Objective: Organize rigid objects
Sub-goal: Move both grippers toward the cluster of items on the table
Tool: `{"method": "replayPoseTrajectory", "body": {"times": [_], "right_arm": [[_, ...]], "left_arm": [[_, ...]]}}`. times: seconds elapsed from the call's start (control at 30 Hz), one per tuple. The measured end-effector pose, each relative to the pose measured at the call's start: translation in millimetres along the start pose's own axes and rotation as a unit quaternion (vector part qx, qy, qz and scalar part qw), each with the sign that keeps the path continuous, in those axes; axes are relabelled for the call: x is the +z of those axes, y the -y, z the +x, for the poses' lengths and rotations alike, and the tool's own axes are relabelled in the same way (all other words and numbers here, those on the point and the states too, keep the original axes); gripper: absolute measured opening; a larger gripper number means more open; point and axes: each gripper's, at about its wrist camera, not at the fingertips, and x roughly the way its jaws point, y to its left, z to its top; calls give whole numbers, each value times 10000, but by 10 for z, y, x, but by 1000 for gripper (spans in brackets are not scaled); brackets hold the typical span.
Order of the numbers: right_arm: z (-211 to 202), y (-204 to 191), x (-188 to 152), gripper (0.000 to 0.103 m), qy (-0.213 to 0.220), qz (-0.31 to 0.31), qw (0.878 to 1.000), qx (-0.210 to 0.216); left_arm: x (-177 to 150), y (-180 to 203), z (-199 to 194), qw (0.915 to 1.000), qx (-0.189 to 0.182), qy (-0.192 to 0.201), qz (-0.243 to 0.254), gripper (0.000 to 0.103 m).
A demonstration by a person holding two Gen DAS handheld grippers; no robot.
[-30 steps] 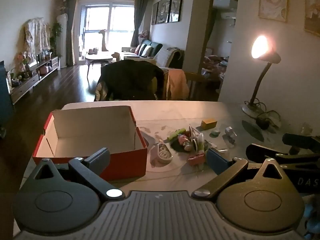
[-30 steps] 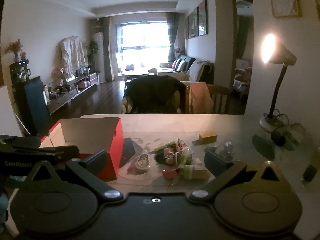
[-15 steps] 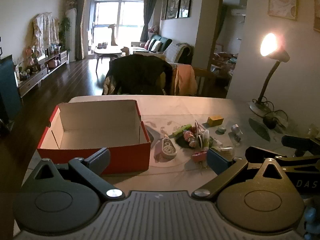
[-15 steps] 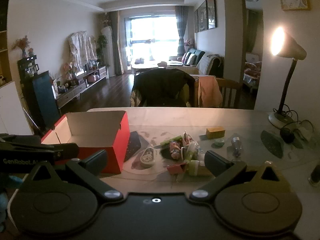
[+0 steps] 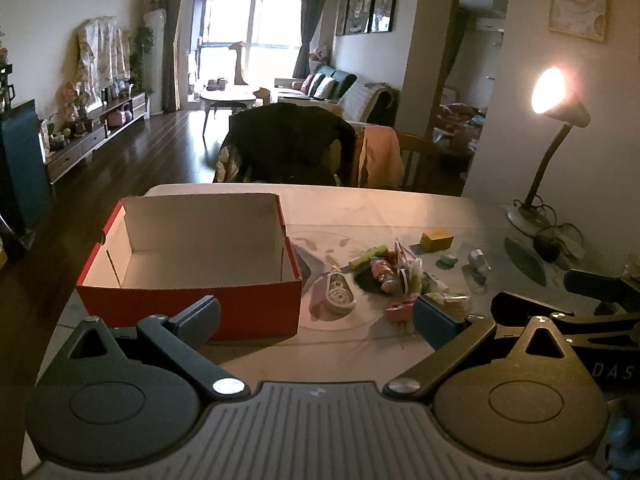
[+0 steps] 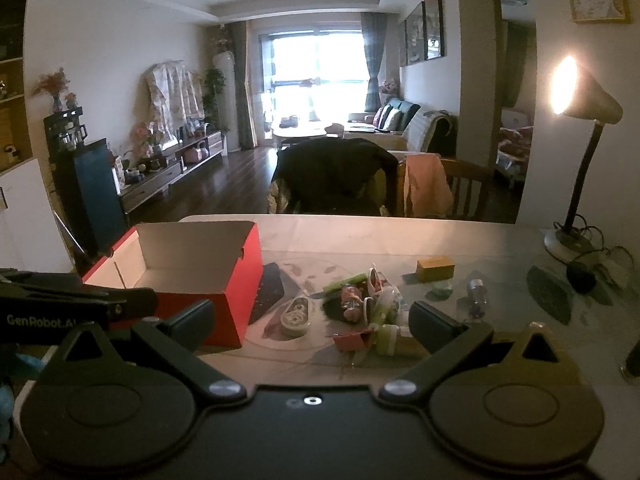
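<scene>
An open red cardboard box [image 5: 192, 304] [image 6: 236, 300] with a white, empty inside stands on the table's left. A pile of small objects [image 5: 396, 276] [image 6: 364, 304] lies right of it, with a white correction-tape dispenser [image 5: 340, 294] [image 6: 295, 316], a yellow block [image 5: 437, 239] [image 6: 435, 269] and a small metal cylinder [image 5: 477, 258] [image 6: 476, 292]. My left gripper [image 5: 316, 316] is open and empty, held above the table's near edge in front of the box and pile. My right gripper [image 6: 312, 322] is open and empty, in front of the pile.
A lit desk lamp [image 5: 556, 120] [image 6: 584, 128] with cables stands at the table's right. Chairs draped with a dark jacket [image 5: 288, 148] and a pink cloth [image 6: 426, 184] stand behind the table. Each gripper shows at the edge of the other's view.
Both grippers have risen and drawn back a little, so the table and box sit lower in view. Both stay open. Nothing on the table has moved.
</scene>
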Motion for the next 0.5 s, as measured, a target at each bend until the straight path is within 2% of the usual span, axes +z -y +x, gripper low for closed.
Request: {"method": "replayPoseTrajectory", "body": {"times": [0.5], "right_arm": [[148,173,48,103,-109,-106,9997,174]], "left_arm": [[30,124,145,9998,111,-118,-151,103]]}}
